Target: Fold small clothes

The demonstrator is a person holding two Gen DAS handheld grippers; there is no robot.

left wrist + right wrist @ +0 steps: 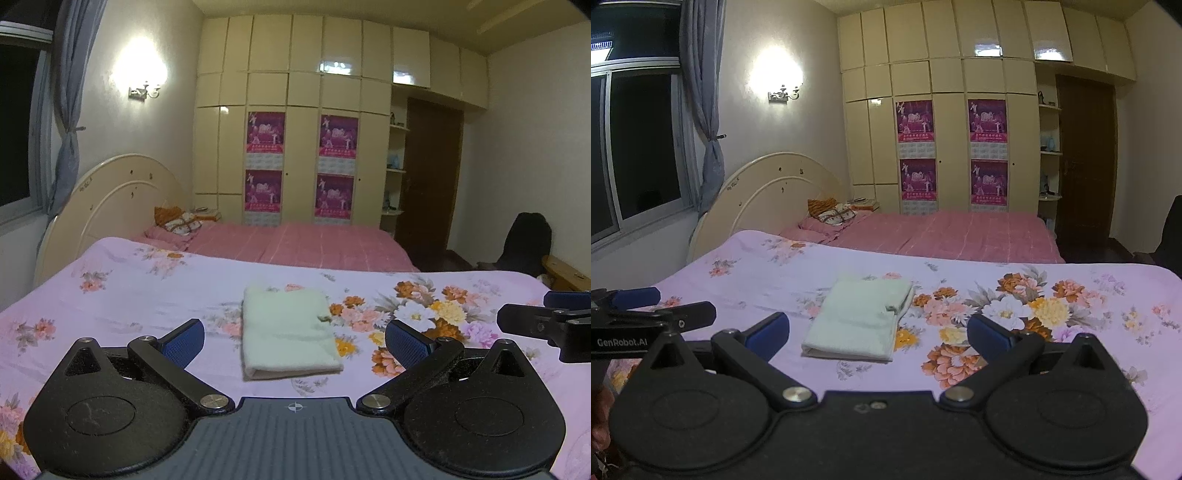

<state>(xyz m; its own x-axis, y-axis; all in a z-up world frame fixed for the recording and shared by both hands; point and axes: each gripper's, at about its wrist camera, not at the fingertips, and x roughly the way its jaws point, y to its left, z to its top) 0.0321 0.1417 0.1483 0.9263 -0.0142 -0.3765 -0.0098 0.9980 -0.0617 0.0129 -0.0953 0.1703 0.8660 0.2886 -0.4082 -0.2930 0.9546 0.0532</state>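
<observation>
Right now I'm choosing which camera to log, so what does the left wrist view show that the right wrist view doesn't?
Only the left wrist view shows the right tongs at its right edge and a wooden bed corner. Only the right wrist view shows the left tongs at its left edge and the large window. Both show the folded pale green cloth lying on the floral sheet, each view's own tongs open.

We count one folded pale cloth on one floral sheet, and two grippers, the left gripper and the right gripper. Beyond, we see four magenta posters, one lit wall lamp and one pink bed.
</observation>
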